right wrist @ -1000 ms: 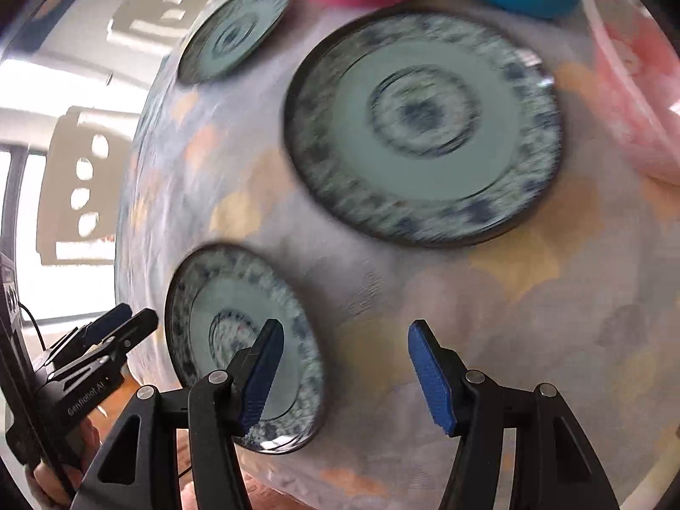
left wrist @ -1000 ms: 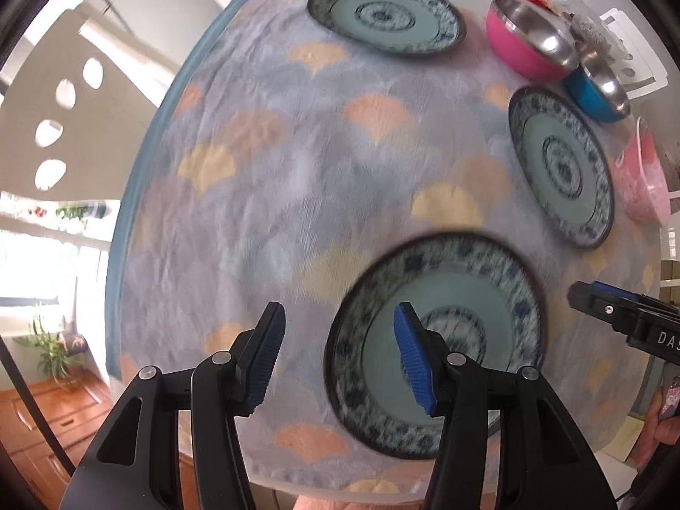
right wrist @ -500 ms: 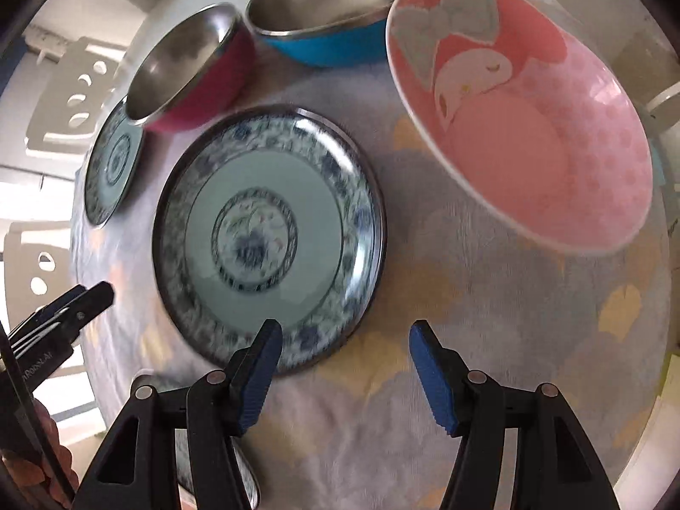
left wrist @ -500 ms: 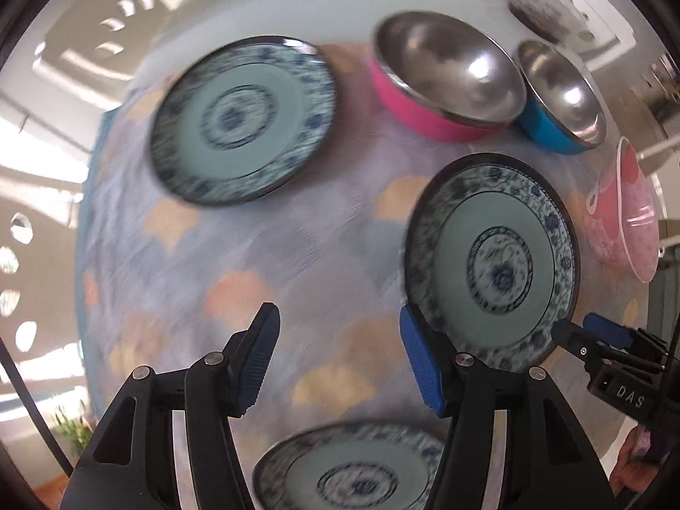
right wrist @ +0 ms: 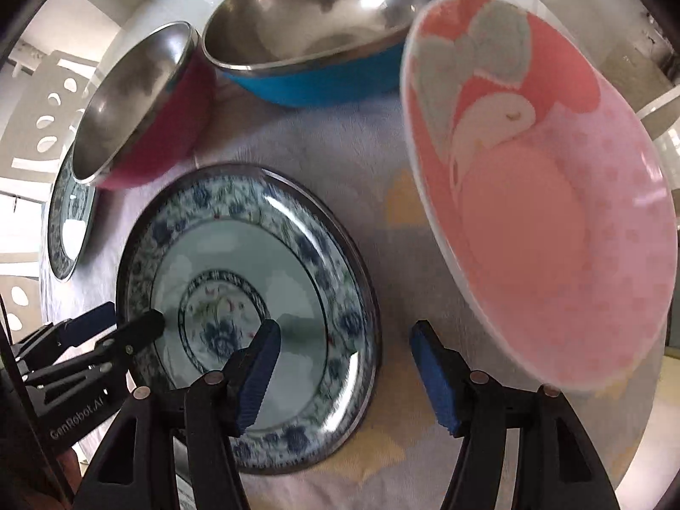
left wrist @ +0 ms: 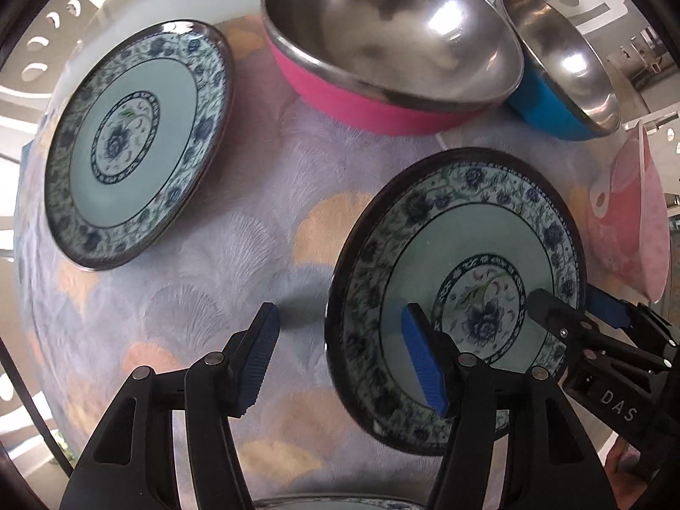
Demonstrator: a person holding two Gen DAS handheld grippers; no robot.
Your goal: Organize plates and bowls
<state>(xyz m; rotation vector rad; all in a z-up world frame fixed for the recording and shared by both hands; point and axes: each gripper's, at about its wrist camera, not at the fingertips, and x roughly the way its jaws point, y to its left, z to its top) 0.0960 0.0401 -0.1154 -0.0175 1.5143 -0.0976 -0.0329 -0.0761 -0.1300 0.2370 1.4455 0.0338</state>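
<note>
Both grippers hang over the near blue-patterned plate (left wrist: pixel 459 229), one on each side, so this reads as the approach to the first pick-up. The left gripper (left wrist: pixel 340 357) straddles the plate's left rim with its jaws apart and nothing pinched. The right gripper (right wrist: pixel 346 376) straddles the right rim, and its jaws are opening with only the rim below them, nothing gripped. The plate lies flat on the patterned tablecloth (left wrist: pixel 238 229), just in front of the pink steel bowl (left wrist: pixel 382 46) and the blue steel bowl (left wrist: pixel 565 68), with the pink cartoon bowl (right wrist: pixel 548 195) just beside it and a second patterned plate (left wrist: pixel 127 144) well apart. A third plate seems to peek in at the bottom edge, though too little shows to be sure. Next, I'd judge, one gripper must drop over the rim and close, then carry the plate onto another.
</note>
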